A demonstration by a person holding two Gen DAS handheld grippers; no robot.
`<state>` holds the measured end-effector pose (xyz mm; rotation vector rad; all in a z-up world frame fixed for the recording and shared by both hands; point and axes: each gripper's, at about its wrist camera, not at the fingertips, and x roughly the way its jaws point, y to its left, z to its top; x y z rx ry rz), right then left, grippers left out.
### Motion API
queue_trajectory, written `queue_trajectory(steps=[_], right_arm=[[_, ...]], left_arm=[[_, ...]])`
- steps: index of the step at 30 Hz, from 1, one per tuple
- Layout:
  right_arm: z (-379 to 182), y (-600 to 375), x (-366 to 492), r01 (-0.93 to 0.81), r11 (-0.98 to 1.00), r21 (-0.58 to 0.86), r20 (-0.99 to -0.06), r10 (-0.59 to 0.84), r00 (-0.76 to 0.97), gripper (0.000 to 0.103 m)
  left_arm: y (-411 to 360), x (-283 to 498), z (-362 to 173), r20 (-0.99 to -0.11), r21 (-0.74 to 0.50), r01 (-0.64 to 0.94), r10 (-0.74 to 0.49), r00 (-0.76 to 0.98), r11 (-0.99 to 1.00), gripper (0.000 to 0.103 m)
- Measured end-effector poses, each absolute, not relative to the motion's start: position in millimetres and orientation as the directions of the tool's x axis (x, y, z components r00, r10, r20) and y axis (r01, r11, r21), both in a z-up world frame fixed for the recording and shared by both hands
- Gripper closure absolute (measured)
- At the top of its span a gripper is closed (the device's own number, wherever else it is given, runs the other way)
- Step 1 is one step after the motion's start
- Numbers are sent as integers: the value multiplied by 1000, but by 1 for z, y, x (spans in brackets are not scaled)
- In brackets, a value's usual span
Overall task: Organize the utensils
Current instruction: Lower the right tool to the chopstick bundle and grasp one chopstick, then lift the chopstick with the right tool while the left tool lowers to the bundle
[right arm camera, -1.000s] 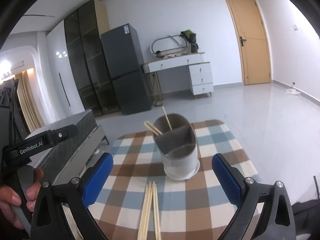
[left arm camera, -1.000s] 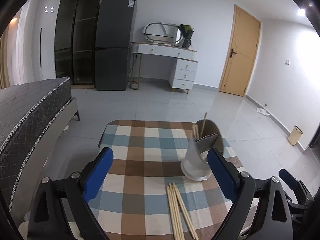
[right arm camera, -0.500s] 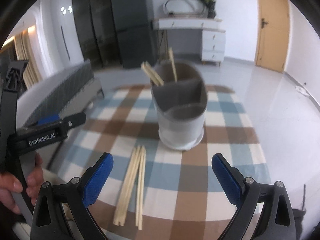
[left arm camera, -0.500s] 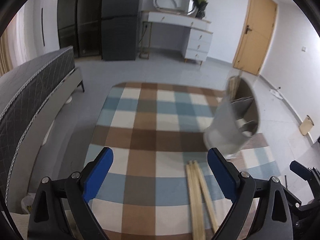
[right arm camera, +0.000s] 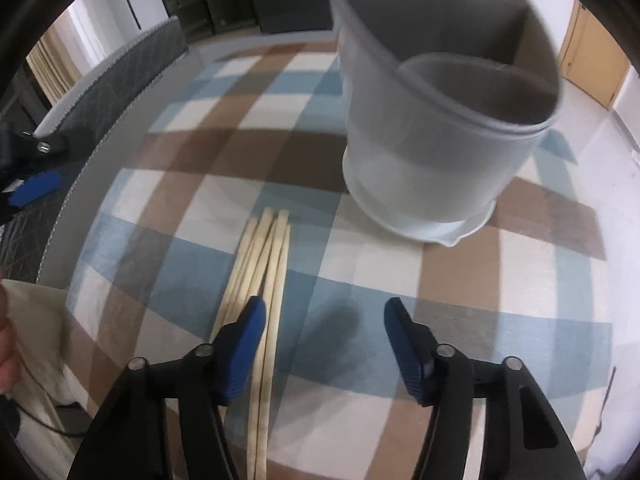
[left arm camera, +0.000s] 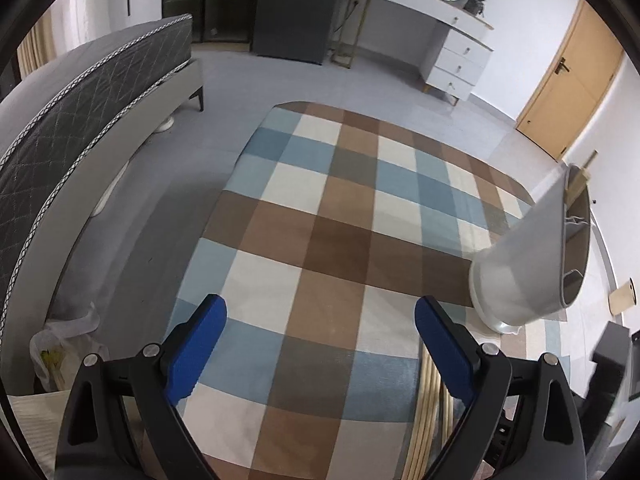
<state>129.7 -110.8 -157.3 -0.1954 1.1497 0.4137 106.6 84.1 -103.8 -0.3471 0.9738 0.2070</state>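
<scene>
Several pale wooden chopsticks (right arm camera: pixel 266 256) lie side by side on the checked tablecloth (right arm camera: pixel 360 276). My right gripper (right arm camera: pixel 324 320) hangs low over their near half, its jaws closing. The left fingertip (right arm camera: pixel 250 332) covers part of the bundle and the rightmost sticks lie just inside the gap, with no pad pressing on them. Behind stands a grey divided utensil holder (right arm camera: pixel 440 160) with chopsticks in its far compartment. My left gripper (left arm camera: pixel 320 320) is open over bare cloth; the chopsticks (left arm camera: pixel 430 396) run under its right fingertip, and the holder (left arm camera: pixel 528 264) is to the right.
The round table's edge (left arm camera: pixel 224 184) drops to a tiled floor. A grey bed (left arm camera: pixel 80 100) is on the left, with a plastic bag (left arm camera: pixel 64 344) beside it. A dark fridge (left arm camera: pixel 296 12), a white dresser (left arm camera: pixel 452 52) and a wooden door (left arm camera: pixel 568 92) stand far back.
Both grippers have sunk toward the table and tipped downward. The right gripper has come close over the chopsticks and its jaws have narrowed. The left gripper stays wide open.
</scene>
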Motion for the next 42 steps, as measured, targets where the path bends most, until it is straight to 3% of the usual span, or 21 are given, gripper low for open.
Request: queue_trajectory(steps=[7,25,28,29,30,42], right_arm=[[-166,-102,130,-432,902,22,-931,176,320,54],[-163,-73,146,-452,891,-40,-934,128,335,63],[-162,-68,150,-460,888,-31,-928,146,344,74],[-161,-67,150,-460,887,-27,-926,151,346,95],[-161,-71,151,-458,889,-10,-926,164,339,100],[-104,-162,110,-288,903,318,-795,420,438,100]], left_arm=[[90,108,-108,-855,-204,-349,7,519,914,11],[111,107,-107,-860,-204,-415,40,509,887,11],[114,109,-110,-861,-202,-420,45,507,885,11],[114,109,-111,-861,-196,-417,47,506,887,11],[113,110,-113,-863,-194,-408,43,504,892,11],[60,102,-143,-897,-257,-186,-162,410,948,11]])
